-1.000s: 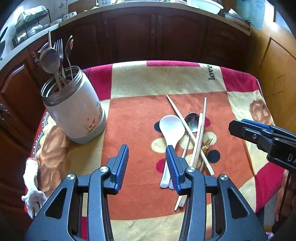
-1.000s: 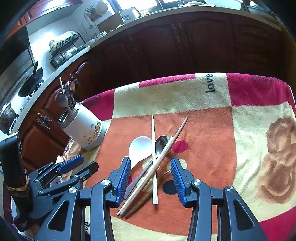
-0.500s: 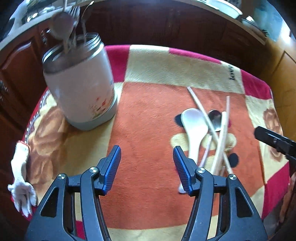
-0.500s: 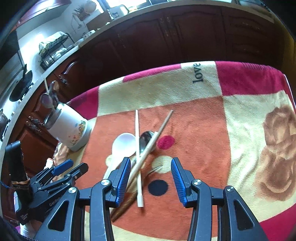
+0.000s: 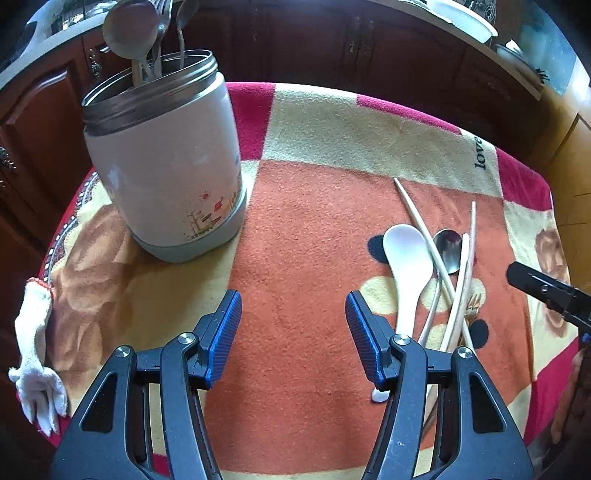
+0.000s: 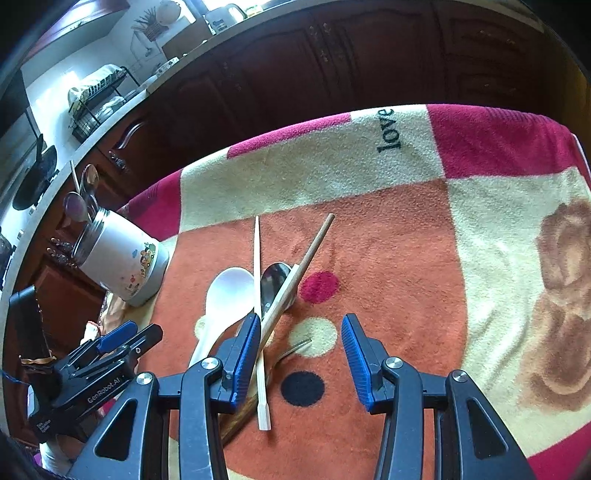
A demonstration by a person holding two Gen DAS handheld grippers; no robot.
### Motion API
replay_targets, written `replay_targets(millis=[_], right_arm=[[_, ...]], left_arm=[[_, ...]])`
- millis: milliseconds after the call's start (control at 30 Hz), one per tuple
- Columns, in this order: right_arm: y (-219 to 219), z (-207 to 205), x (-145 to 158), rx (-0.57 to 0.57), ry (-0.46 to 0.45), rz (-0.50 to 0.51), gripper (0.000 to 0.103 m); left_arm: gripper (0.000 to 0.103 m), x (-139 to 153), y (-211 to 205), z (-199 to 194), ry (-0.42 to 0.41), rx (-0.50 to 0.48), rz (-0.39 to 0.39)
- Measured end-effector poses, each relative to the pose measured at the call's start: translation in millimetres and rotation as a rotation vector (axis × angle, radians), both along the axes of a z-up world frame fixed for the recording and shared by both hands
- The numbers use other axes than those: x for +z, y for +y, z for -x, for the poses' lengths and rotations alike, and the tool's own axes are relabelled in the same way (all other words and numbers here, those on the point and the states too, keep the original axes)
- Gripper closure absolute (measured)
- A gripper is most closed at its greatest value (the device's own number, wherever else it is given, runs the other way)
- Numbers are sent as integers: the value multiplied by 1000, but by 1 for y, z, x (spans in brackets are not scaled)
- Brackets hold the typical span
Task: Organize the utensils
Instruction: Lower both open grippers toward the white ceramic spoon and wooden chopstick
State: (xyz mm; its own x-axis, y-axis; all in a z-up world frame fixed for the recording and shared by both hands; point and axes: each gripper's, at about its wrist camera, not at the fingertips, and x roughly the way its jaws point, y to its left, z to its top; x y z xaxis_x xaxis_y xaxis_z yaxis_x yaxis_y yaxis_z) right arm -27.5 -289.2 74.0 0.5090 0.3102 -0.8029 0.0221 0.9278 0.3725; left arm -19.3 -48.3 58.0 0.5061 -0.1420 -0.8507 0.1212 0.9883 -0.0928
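Observation:
A white steel-rimmed canister holding metal spoons and a fork stands at the cloth's left; it also shows in the right wrist view. A heap of utensils lies at the centre-right: white ladle spoon, metal spoon, chopsticks, a fork beneath. My left gripper is open and empty, hovering over the orange cloth left of the heap. My right gripper is open and empty, low over the heap: white spoon, chopsticks, metal spoon.
A red, cream and orange blanket covers the small table. A white cloth hangs at its left edge. Dark wooden cabinets and a counter stand behind. The right gripper shows at the left wrist view's right edge.
My left gripper has moved left toward the canister and opened wider. My right gripper has come down closer over the utensil heap.

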Motion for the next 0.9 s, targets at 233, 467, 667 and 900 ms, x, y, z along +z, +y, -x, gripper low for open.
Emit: replay_targets(millis=[233,467,667,900], right_arm=[[-2,-14,-7,26,-15,-73,65],[-12,-38,-17,-7,-2,-168,73],[-30,-57,-31,-69,18,-309,73],[-34,-63,-37,-64,29,-321,74]], left_arm=[[45,3,-13,-7,11,-62,36],[45,5,-23,-20,28,-104,70],[45,-1,-34,-33,48,-139,82],[45,-10,-46,-48,69,-169,80]])
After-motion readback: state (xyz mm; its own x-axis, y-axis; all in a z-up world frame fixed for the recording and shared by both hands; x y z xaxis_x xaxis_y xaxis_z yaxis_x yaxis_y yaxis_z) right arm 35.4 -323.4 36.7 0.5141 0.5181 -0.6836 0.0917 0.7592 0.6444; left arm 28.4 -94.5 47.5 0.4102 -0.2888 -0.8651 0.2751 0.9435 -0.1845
